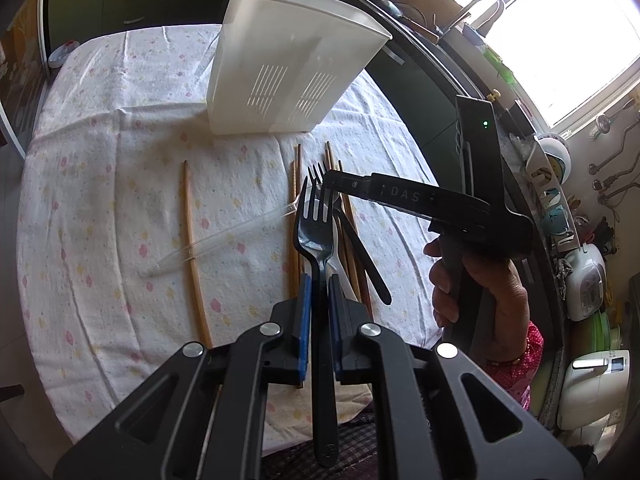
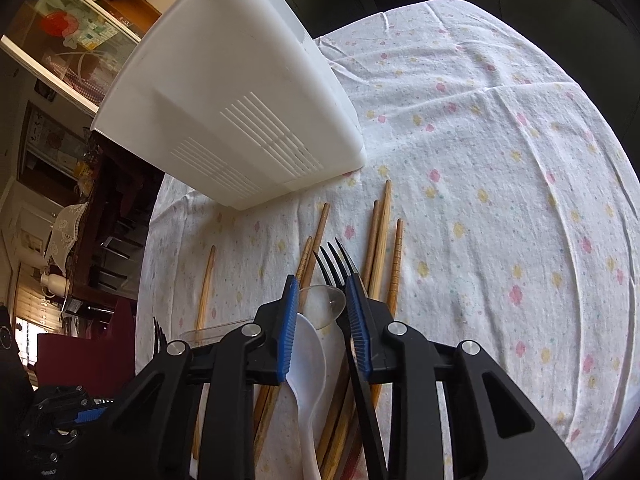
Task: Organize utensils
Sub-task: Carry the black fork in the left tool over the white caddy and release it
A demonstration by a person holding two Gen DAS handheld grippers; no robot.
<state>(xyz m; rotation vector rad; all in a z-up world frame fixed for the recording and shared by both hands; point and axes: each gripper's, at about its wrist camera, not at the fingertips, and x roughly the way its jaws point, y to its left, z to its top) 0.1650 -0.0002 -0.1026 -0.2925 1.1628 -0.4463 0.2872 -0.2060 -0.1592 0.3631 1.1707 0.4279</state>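
My left gripper (image 1: 318,292) is shut on the handle of a dark fork (image 1: 316,232), which it holds above the cloth with the tines pointing away. In the right wrist view that fork's tines (image 2: 159,334) show at the lower left. My right gripper (image 1: 330,186) (image 2: 321,284) hangs low over a pile of wooden chopsticks (image 2: 380,248). Its jaws stand apart around a white spoon (image 2: 310,356), a black fork (image 2: 338,264) that lies along the right pad, and a clear spoon's bowl (image 2: 326,300). A tall white utensil holder (image 1: 288,64) (image 2: 224,112) stands behind the pile.
A single chopstick (image 1: 192,248) lies apart to the left, crossed by the clear spoon's handle (image 1: 224,236). The flowered tablecloth (image 1: 100,160) covers the round table. A hand (image 1: 472,280) grips the right tool. A counter with a tap (image 1: 484,8) and a rice cooker (image 1: 586,284) lies to the right.
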